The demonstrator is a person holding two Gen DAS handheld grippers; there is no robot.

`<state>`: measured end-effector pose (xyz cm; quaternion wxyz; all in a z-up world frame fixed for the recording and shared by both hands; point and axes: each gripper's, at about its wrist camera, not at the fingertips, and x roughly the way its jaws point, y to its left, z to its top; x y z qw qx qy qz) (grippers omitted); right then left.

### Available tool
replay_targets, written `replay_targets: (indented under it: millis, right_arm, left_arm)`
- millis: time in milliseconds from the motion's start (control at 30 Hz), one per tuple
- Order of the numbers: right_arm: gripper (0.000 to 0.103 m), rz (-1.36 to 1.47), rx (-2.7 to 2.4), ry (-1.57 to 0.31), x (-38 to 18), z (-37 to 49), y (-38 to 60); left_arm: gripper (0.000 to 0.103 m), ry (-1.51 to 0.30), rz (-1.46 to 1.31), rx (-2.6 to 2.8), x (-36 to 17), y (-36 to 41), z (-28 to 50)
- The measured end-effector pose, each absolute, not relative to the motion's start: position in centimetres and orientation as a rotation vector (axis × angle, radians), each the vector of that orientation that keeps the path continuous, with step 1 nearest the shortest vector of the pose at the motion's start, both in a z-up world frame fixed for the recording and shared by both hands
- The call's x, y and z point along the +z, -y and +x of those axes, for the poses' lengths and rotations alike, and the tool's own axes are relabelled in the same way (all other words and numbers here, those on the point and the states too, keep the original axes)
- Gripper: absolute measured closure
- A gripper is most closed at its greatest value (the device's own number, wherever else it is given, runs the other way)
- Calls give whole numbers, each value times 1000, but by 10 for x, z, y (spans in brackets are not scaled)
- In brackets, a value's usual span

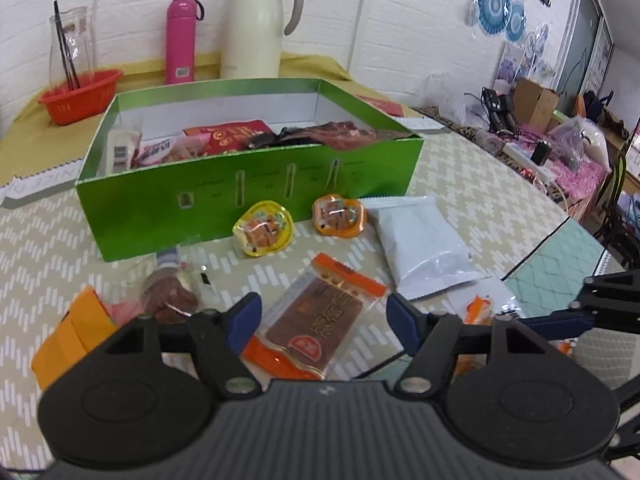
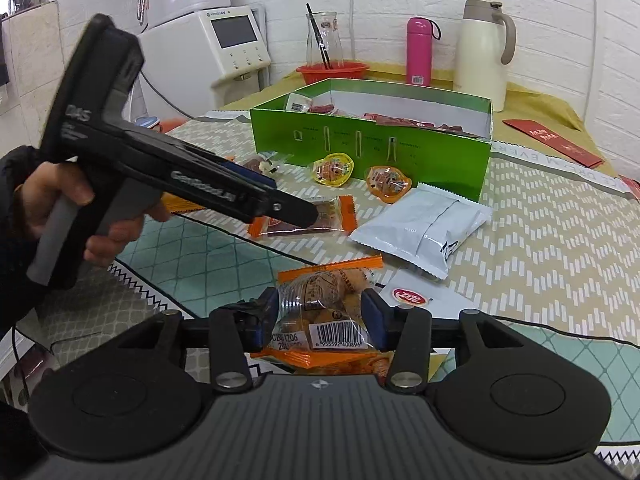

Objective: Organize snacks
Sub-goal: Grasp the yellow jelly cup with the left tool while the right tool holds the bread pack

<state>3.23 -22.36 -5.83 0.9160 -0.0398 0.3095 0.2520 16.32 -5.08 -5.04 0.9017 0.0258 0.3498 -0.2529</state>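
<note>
My left gripper (image 1: 324, 326) is open, low over a flat brown snack pack with orange ends (image 1: 316, 320) that lies on the table between and just past its fingers. From the right wrist view, the left gripper (image 2: 310, 216) hovers over that same pack (image 2: 332, 216). My right gripper (image 2: 320, 312) stands open around a clear pack with orange ends and a barcode (image 2: 320, 304), which rests on the table. Behind stands an open green box (image 1: 240, 192) (image 2: 360, 140) holding several snacks.
A yellow jelly cup (image 1: 264, 232), an orange jelly cup (image 1: 340, 216) and a silver pouch (image 1: 424, 248) lie in front of the box. At near left are a clear meat snack (image 1: 172, 296) and an orange packet (image 1: 68, 336). A pink bottle (image 1: 180, 40), cream thermos (image 1: 260, 28) and red basket (image 1: 80, 96) stand behind.
</note>
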Motion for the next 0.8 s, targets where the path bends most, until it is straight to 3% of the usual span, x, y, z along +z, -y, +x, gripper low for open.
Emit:
replay_targets:
  millis: [300, 367, 467, 500, 533, 567, 800]
  right_arm:
    - [11, -47, 522, -660, -65, 37, 224]
    - [10, -51, 524, -665, -66, 37, 223]
    - [8, -54, 521, -665, -66, 35, 224]
    - [8, -54, 519, -664, -65, 34, 225]
    - [8, -52, 516, -661, -64, 33, 226]
    - [7, -51, 515, -658, -63, 33, 227]
    - [8, -46, 513, -644, -61, 33, 226]
  left_arm:
    - [34, -738, 161, -555, -58, 56, 158]
    - [46, -743, 207, -547, -57, 60, 153]
    - [49, -760, 198, -559, -55, 62, 152]
    - [48, -762, 186, -561, -55, 62, 153]
    - [34, -766, 171, -560, -55, 62, 155]
    - [27, -771, 155, -550, -56, 62, 156]
    - [28, -734, 60, -527, -42, 58, 171]
